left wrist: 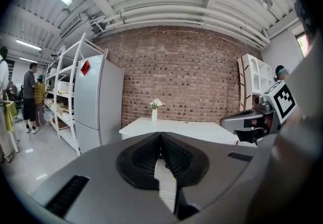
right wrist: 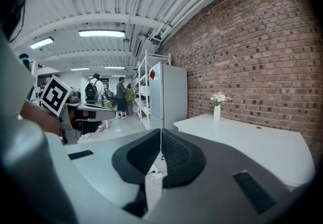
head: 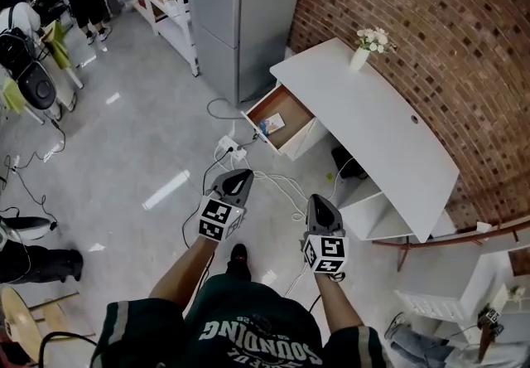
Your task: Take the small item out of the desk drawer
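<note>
Item [head: 273,121] — lies in open drawer [head: 291,112] at desk's [head: 373,122] left end. Left gripper [head: 240,176], right gripper [head: 319,201] — jaws closed, empty, short of drawer.

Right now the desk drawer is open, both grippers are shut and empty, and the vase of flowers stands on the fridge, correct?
No. The head view shows the vase of flowers on the desk, not on the fridge. The drawer is open, and the left gripper and right gripper are shut and empty.
</note>
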The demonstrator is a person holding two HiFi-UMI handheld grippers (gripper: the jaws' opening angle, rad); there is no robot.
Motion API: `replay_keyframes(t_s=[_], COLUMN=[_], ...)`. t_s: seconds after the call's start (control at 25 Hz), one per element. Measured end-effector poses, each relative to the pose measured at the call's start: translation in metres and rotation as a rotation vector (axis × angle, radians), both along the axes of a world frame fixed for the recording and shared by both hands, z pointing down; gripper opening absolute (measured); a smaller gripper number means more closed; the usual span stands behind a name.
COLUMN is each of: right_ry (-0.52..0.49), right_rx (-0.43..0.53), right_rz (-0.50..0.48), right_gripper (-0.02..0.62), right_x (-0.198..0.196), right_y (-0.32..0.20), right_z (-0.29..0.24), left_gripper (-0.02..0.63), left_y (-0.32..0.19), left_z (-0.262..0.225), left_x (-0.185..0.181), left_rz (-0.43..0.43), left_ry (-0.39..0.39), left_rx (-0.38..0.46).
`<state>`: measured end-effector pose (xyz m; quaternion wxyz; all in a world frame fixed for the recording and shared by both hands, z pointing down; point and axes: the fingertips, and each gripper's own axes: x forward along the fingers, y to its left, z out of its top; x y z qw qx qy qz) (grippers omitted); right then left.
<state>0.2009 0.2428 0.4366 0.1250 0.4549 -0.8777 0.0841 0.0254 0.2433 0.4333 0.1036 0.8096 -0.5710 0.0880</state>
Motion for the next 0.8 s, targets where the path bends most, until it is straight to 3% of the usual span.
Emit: replay_keyframes(t_s=[0.4, 0.8], right_ry=[0.006, 0.006], right_rx=[0.005, -0.008], right_rz=[0.020, 0.030], right_gripper=[0.025, 0.025], right_x=[-0.044, -0.052], right_y=[-0.034, -0.057], right_z=[0.001, 0.013], left_gripper=[0.015, 0.015], left_y=[-0.036, -0.061], left_z=[0.009, 0.021], left_x=[-0.035, -0.043], left_rz=[0.031, 0.038], left_ry=[0.009, 0.010], left_rx=[-0.012, -0.022])
